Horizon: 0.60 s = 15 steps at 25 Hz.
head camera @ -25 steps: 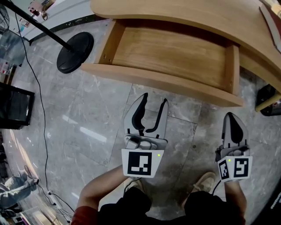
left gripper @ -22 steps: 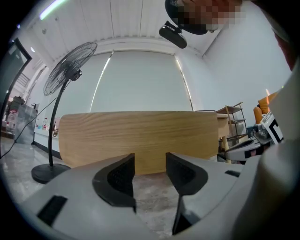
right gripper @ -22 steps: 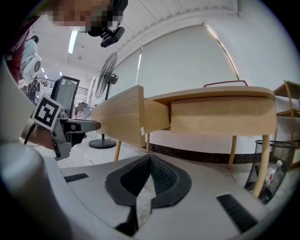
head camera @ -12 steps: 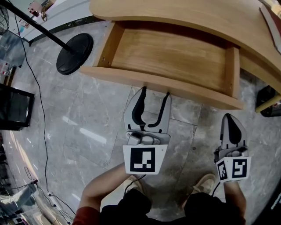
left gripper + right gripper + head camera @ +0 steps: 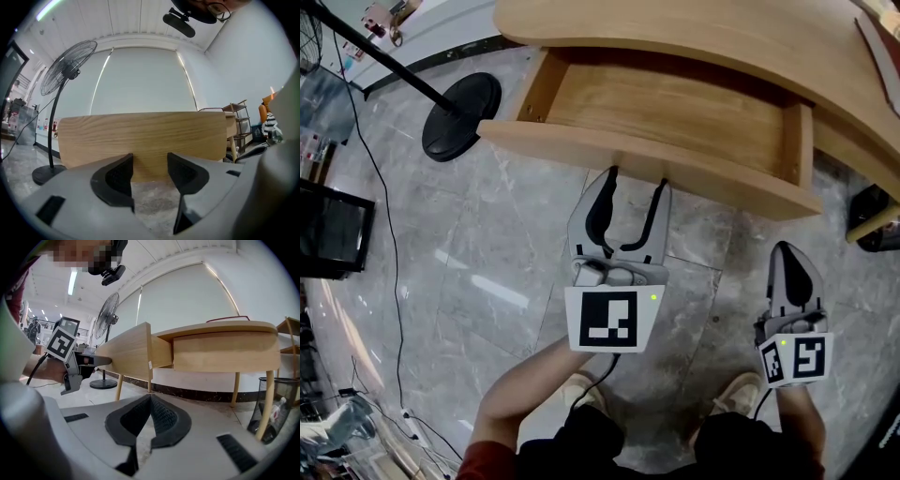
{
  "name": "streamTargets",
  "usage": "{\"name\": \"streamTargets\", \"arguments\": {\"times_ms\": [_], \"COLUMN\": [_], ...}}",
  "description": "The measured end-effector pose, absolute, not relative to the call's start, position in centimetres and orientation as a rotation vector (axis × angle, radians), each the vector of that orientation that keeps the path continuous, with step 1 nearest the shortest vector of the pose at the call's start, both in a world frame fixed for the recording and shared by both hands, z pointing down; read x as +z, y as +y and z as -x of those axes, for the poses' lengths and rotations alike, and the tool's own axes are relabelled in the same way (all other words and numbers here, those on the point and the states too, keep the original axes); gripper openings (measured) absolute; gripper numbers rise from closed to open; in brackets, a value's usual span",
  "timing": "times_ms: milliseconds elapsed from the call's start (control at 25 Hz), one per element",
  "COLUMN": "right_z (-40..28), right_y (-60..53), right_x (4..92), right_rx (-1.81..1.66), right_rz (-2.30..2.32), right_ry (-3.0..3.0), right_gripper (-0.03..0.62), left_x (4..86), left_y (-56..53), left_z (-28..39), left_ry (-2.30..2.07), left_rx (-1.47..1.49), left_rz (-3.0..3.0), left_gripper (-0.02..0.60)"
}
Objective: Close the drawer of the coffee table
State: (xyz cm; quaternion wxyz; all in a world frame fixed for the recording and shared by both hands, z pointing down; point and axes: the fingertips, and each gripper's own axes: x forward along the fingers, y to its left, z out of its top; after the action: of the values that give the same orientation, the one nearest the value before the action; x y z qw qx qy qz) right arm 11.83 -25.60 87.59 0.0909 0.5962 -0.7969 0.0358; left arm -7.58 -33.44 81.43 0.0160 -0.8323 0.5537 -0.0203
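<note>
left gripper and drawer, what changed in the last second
The left gripper moved forward until its fingers reached the drawer front; they have just been opening, nothing between them. The drawer looks nudged slightly in. The right gripper stayed shut and in place.

The light wooden coffee table (image 5: 722, 37) runs off the frame's top and right edges, its top hiding the open wooden drawer's (image 5: 675, 112) back. We cannot name the cropped black object (image 5: 874, 212) at the right edge, nor tell whether the grey left gripper (image 5: 637, 178) touches the drawer.
</note>
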Motion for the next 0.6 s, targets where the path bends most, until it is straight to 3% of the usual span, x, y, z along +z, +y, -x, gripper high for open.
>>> {"name": "streamTargets", "arguments": {"times_ms": [600], "right_z": [-12.4], "right_y": [-26.2], "right_x": [87.4], "right_rx": [0.090], "right_rz": [-1.785], "right_ry": [-2.379], "right_gripper": [-0.002], "left_x": [80.3], "left_y": [-39.0], "left_z": [5.6], "left_ry": [1.714], "left_rx": [-0.035], "left_rz": [2.543], "left_gripper": [0.215]}}
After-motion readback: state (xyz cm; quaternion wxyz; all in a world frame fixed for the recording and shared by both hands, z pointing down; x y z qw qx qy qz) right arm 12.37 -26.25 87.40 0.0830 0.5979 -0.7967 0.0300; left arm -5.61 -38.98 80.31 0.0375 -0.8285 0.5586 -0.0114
